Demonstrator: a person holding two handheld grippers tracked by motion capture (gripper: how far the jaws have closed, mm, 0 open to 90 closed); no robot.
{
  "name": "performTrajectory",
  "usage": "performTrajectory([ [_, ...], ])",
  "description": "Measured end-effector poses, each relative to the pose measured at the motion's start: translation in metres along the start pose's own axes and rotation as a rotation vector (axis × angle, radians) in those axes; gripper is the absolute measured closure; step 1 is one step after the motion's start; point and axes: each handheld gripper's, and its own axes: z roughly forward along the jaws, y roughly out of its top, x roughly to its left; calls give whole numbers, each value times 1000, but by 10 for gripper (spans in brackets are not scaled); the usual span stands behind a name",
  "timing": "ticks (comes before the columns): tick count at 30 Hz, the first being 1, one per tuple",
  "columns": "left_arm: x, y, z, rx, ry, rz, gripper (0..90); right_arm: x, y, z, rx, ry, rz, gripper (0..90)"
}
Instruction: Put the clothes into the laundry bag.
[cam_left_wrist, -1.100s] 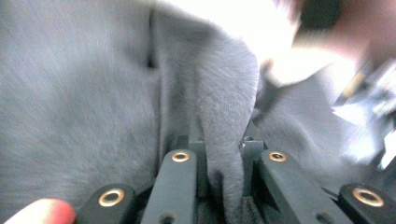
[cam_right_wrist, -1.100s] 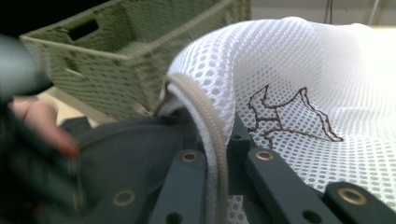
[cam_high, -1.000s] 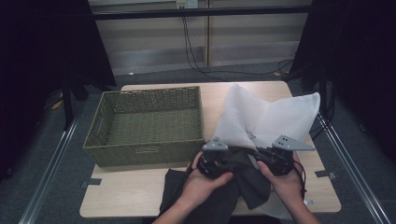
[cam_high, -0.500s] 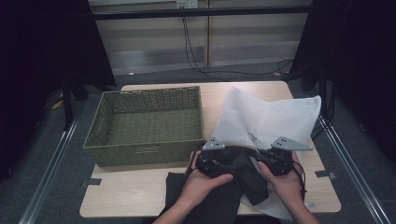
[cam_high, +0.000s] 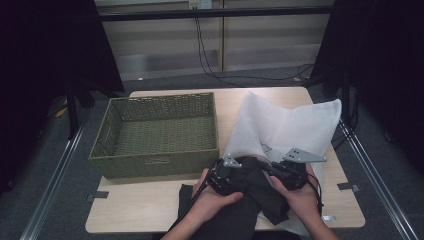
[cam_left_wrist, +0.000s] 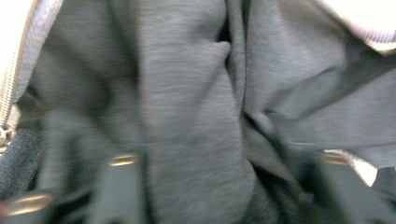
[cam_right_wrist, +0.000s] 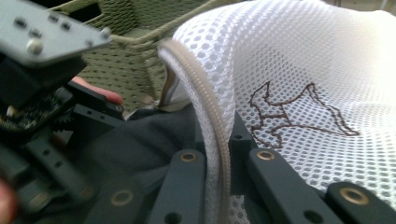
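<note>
Dark grey garment (cam_high: 255, 192), soft, limp and light, sits bunched at the zip mouth of the white mesh bag (cam_high: 295, 125) on the bench front; right gripper (cam_right_wrist: 224, 186) jaws pinch the bag's zipper edge, best hold there; left gripper (cam_high: 225, 175) jaws buried in cloth, can't tell.

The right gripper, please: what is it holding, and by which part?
The right gripper is shut on the white mesh bag, clamping its zippered opening edge.
</note>
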Motion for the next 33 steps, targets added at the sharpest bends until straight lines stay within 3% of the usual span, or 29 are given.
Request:
performTrajectory([
  [4,-4,10,-17,-112,-126,-59,683,7,5,-3,-41,16,-32,876],
  [6,-7,16,-27,-196,-194,-76,688,8,11,-11,-97,19,-31,879],
  [8,-5,19,-31,-262,-250,-131,687,7,19,-21,-149,25,-27,879],
  [9,-3,20,-29,-273,-254,-149,685,6,22,-25,-164,21,-25,879],
  [10,-2,20,-24,-274,-230,-166,679,5,23,-27,-169,17,-23,878],
  [12,1,16,-7,-235,-125,-222,665,3,19,-23,-129,13,-18,878],
  [14,5,7,17,-181,-33,-215,636,2,9,-14,-71,18,-21,881],
  [15,9,3,26,-164,-42,-211,608,1,5,-9,-34,13,-24,881],
  [16,11,2,29,-165,-70,-234,574,-2,2,-7,-6,0,-33,882],
  [17,10,4,26,-165,-79,-215,545,-5,0,-6,15,-27,-41,881],
  [19,3,8,16,-154,-87,-123,427,-14,-3,-9,7,-56,-11,879],
  [20,-2,9,8,-145,-67,-68,355,-19,-4,-11,1,-66,15,872],
  [21,-4,9,3,-149,-54,-45,280,-23,-4,-13,-6,-75,23,853],
  [23,-4,9,-9,-150,-17,0,217,-26,-3,-15,-28,-90,20,786],
  [24,-2,8,-11,-142,6,9,174,-25,-2,-16,-48,-99,-1,738],
  [25,2,6,-10,-125,-2,-13,151,-23,0,-16,-57,-104,-15,736],
  [27,9,0,1,-61,-61,-73,88,-18,4,-16,-74,-79,-46,739],
  [28,10,-3,8,-31,-82,-80,71,-15,6,-15,-72,-68,-63,749],
  [30,6,-8,19,14,-82,-50,114,-10,7,-10,-56,-48,-57,802],
  [32,2,-6,18,22,-56,-4,267,-6,5,-4,-26,-30,-62,856],
  [33,-1,-4,17,20,-57,-9,383,-4,3,-1,-13,-20,-62,871],
])
